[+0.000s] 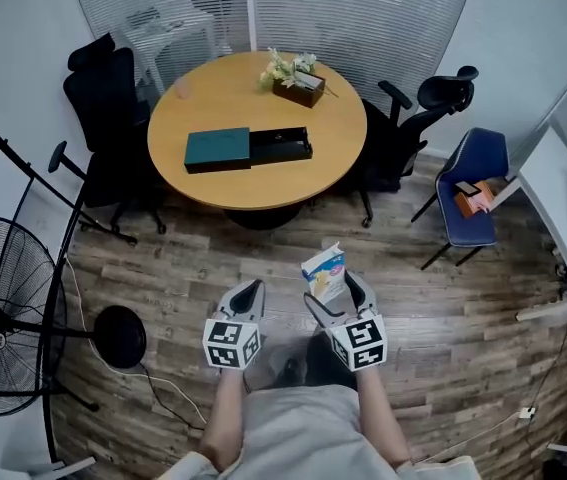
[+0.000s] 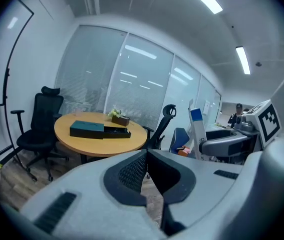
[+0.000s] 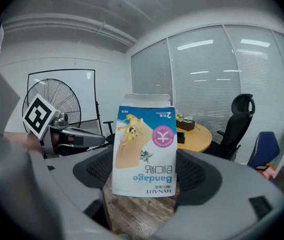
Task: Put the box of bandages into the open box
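Observation:
The box of bandages (image 1: 325, 271) is white, blue and tan and stands upright between the pads of my right gripper (image 1: 333, 291), which is shut on it. In the right gripper view the box of bandages (image 3: 145, 149) fills the middle, its print upside down. My left gripper (image 1: 251, 290) hangs beside it over the floor, shut and empty, its jaws meeting at the tips (image 2: 147, 154). The open box (image 1: 281, 146), a black tray slid out of a teal sleeve (image 1: 217, 149), lies on the round table well ahead of both grippers. The left gripper view also shows the open box (image 2: 115, 132).
The round wooden table (image 1: 263, 190) also carries a small flower arrangement (image 1: 298, 81). Black office chairs (image 1: 103, 103) (image 1: 418, 118) stand at either side of it, and a blue chair (image 1: 473, 193) at the right. At the left are a floor fan (image 1: 3, 308) and a stand base (image 1: 119, 336).

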Available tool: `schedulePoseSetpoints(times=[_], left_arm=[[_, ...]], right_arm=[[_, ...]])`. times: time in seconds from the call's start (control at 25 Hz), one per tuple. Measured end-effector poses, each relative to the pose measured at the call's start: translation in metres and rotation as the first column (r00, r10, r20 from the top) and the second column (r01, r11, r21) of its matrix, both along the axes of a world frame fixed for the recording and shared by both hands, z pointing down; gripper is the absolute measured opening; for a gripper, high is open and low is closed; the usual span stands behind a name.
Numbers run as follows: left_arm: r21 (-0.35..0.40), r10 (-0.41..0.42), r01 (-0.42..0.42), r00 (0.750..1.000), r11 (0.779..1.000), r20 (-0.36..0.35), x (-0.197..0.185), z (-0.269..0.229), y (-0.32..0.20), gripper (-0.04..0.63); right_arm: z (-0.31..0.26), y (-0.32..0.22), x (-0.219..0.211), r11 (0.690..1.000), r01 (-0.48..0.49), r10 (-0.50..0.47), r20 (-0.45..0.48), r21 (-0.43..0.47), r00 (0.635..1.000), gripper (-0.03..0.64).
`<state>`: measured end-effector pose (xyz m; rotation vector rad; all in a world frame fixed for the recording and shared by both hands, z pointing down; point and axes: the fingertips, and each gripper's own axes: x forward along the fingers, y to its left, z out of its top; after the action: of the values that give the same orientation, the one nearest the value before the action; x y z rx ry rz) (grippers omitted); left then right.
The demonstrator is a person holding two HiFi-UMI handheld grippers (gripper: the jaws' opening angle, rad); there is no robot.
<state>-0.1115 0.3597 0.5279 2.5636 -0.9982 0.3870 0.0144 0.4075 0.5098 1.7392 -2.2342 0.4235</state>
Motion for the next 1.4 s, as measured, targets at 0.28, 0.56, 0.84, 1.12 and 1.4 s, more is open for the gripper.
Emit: schedulePoseSetpoints(times=[0.28, 0.56, 0.84, 1.12, 1.4], left_arm=[[-0.001, -0.021, 0.021, 1.0, 1.0, 0.011, 0.009, 0.001, -0.016, 0.011], [0.022, 0.008, -0.01, 0.997, 1.0, 0.071, 0.024, -0.003, -0.054, 0.011], [0.018, -0.026, 0.024, 0.997, 1.0, 0.069, 0.046, -0.004, -0.098, 0.011], [0.011, -0.047, 0.046, 0.994, 0.999, 0.097, 0.071, -0.002, -0.142, 0.011], [0.009, -0.103, 0.102, 0.987, 0.995, 0.121, 0.094, -0.015, -0.191, 0.011]], right_arm=[[0.009, -0.013, 0.02, 1.0, 0.006, -0.006, 0.011, -0.014, 1.0, 0.385], [0.007, -0.051, 0.051, 0.998, 0.06, -0.06, -0.022, -0.024, 0.998, 0.385], [0.018, -0.093, 0.095, 0.993, 0.106, -0.108, -0.031, -0.053, 0.994, 0.385], [0.023, -0.137, 0.134, 0.98, 0.183, -0.187, -0.042, -0.077, 0.982, 0.385], [0.014, -0.184, 0.168, 0.977, 0.204, -0.205, 0.0, -0.064, 0.979, 0.385]])
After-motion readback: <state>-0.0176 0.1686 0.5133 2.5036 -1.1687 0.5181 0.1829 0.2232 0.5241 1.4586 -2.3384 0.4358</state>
